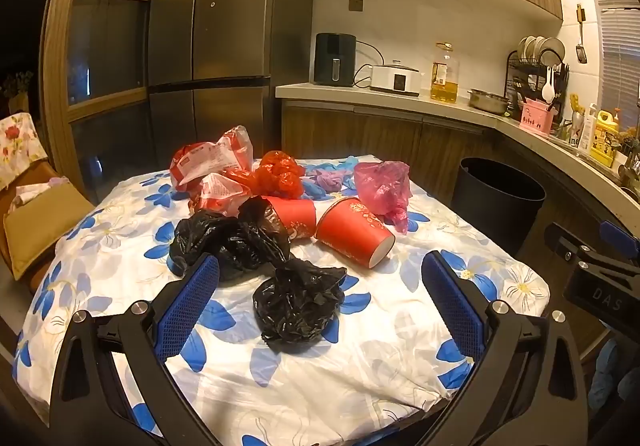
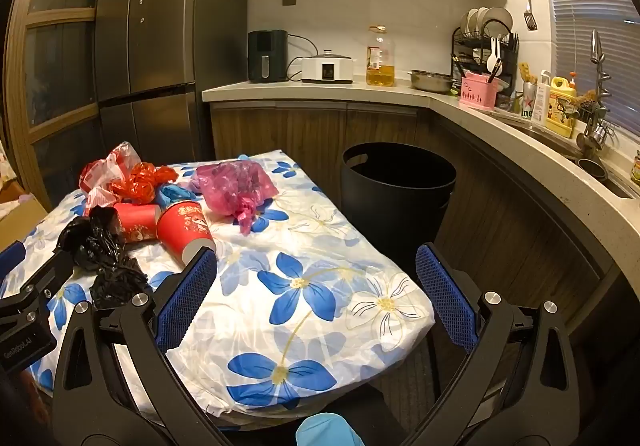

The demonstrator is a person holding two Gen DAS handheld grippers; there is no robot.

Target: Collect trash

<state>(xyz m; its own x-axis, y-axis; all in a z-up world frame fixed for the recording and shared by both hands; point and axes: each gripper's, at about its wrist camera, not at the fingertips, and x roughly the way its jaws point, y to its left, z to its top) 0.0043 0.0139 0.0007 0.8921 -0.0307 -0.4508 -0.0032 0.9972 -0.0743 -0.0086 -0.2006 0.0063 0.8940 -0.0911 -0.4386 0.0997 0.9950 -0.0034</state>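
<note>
Trash lies on the floral tablecloth (image 1: 360, 358). A small crumpled black bag (image 1: 298, 306) sits nearest, between the fingers of my open left gripper (image 1: 320, 274). A larger black bag (image 1: 228, 238), two red paper cups on their sides (image 1: 352, 232) (image 1: 294, 215), a pink bag (image 1: 384, 183), a red bag (image 1: 280, 173), red-white wrappers (image 1: 212, 161) and blue gloves (image 1: 320, 187) lie beyond. My right gripper (image 2: 316, 270) is open and empty over the table's right part, with the red cup (image 2: 184, 230) by its left finger. A black trash bin (image 2: 396, 193) stands on the floor right of the table.
A kitchen counter (image 2: 520, 137) with an oil bottle (image 2: 380, 57), pot and dish rack curves along the right. A dark fridge (image 1: 212, 25) stands behind the table. A cushioned chair (image 1: 36, 221) is at the left. A blue-gloved hand (image 2: 324, 430) shows at the bottom.
</note>
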